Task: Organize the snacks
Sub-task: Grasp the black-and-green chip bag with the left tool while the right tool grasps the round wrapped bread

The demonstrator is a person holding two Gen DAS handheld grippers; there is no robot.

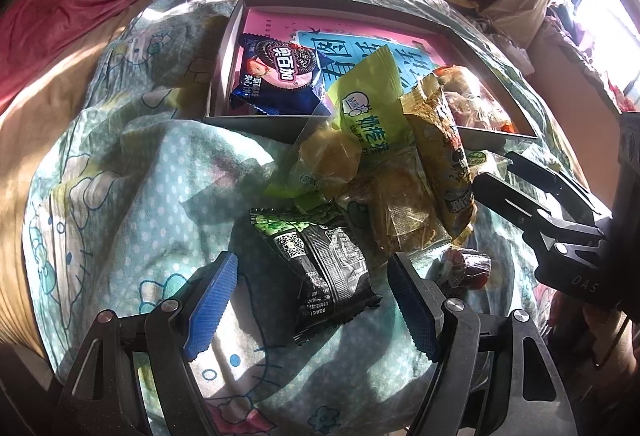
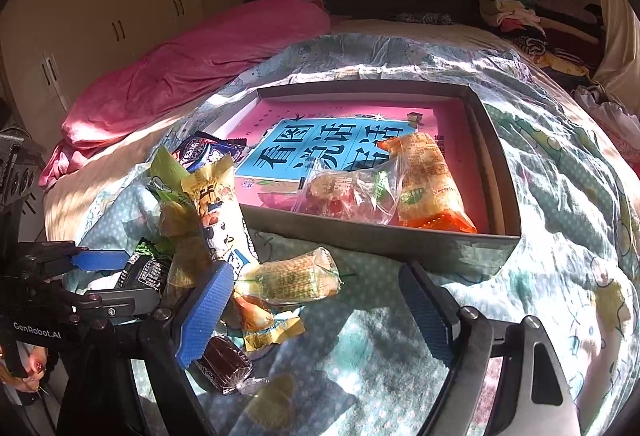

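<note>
Sunlit bedding holds your snack pile: left hand-held gripper (image 1: 312, 300) gapes around the black snack packet (image 1: 320, 268), light, crinkly, slippery; pinch its sealed edge. Right hand-held gripper (image 2: 316, 310) gapes empty.

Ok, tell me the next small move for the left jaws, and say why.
Probably lower the left gripper a little and close on the black snack packet. Its jaws stand open with that packet lying between them on the blanket, outside the box, and nothing rests on its near end. The right gripper is open too, with nothing gripped.
</note>
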